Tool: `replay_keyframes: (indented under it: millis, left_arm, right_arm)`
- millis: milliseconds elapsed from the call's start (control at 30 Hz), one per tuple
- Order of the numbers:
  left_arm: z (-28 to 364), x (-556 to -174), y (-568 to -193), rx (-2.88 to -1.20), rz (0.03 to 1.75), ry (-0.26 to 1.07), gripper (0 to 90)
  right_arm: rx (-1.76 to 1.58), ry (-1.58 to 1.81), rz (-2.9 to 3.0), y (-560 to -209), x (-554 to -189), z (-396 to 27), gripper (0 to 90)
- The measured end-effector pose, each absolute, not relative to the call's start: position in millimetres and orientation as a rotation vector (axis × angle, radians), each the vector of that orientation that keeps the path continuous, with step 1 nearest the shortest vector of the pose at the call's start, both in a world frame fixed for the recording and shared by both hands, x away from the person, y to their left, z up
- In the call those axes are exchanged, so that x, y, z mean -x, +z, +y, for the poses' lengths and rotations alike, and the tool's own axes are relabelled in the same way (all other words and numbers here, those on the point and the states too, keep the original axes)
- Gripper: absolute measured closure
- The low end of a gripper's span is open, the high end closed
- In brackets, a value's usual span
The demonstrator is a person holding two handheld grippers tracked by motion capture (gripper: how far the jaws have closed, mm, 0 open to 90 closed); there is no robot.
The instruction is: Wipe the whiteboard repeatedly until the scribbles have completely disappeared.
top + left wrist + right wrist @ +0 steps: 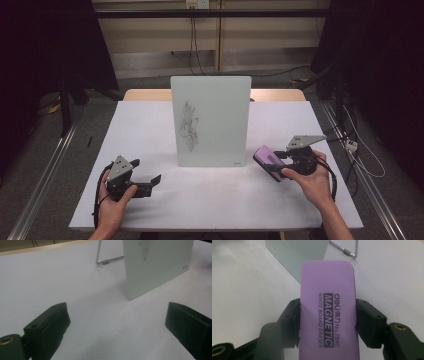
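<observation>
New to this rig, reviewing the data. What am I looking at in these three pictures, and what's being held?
No robot arm here: a person holds a hand-held two-jaw gripper in each hand. The high view looks down on a white table from the person's side. The other two pictures come from cameras riding on each gripper, looking along its black jaws.

On the table a small whiteboard stands upright on a wire stand, with a dark scribble on it.

The right gripper is shut on a purple magnetic whiteboard eraser, gripped by its long sides. The left gripper is open with nothing between its jaws, low over the table.
</observation>
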State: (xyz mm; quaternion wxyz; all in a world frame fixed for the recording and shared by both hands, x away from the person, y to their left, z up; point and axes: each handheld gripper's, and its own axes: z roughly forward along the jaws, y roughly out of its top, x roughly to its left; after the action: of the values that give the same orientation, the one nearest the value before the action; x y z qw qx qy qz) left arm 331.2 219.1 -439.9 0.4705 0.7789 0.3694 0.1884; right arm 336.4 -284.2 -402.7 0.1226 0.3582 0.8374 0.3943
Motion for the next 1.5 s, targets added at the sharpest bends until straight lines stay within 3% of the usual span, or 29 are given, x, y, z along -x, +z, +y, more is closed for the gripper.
replay_keyframes:
  millis: [667,1500]
  left_arm:
    - [214.4,-331.7,-442.3,-1.925,0.911,0.463,4.7]
    - [215.5,-333.7,-441.4,-1.933,0.892,0.469,4.7]
  right_arm:
    - [-0.863,1.200,2.484,-387.2,-334.9,-240.5,41.9]
    - [-0.677,1.335,2.453,-354.1,-362.1,-188.3,41.9]
